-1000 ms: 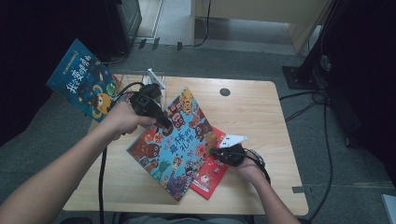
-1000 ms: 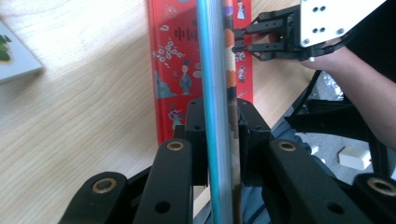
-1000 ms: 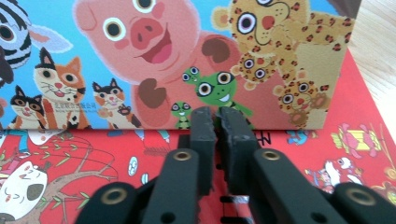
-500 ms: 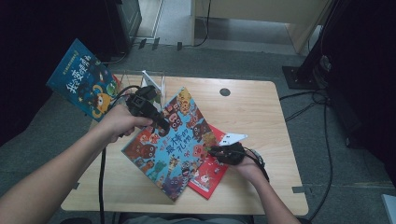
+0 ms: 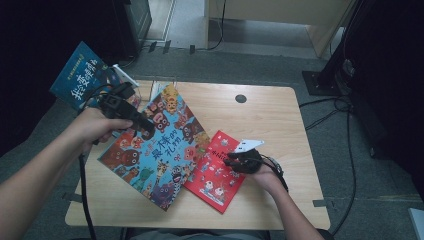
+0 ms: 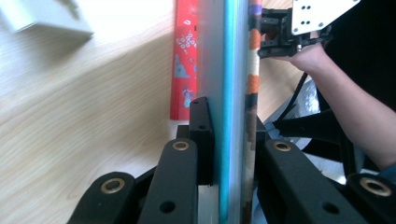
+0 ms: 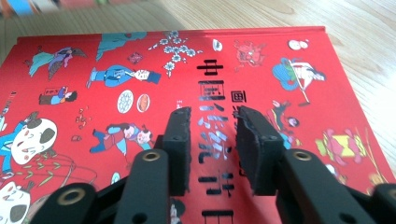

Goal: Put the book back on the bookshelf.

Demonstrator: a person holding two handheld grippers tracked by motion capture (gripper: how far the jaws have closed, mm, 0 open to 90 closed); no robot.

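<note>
A large blue picture book (image 5: 160,150) with cartoon animals is tilted up off the table, and my left gripper (image 5: 142,129) is shut on its upper left edge. In the left gripper view the book (image 6: 229,70) runs edge-on between the gripper's (image 6: 229,119) pads. A red picture book (image 5: 215,172) lies flat to the right, its left part under the blue one. My right gripper (image 5: 239,161) rests over the red book's (image 7: 280,70) cover. Its jaws (image 7: 212,126) have just been opening and stand apart with nothing between them.
A dark blue book (image 5: 82,77) stands upright beyond the wooden table's (image 5: 280,120) far left corner, beside a white holder (image 5: 122,75). A round cable hole (image 5: 240,98) sits in the far middle. Cables trail on the floor at right (image 5: 325,107).
My left gripper has carried the blue book to the left and up, uncovering more of the red book. The right gripper's jaws have parted; that hand stayed where it was.
</note>
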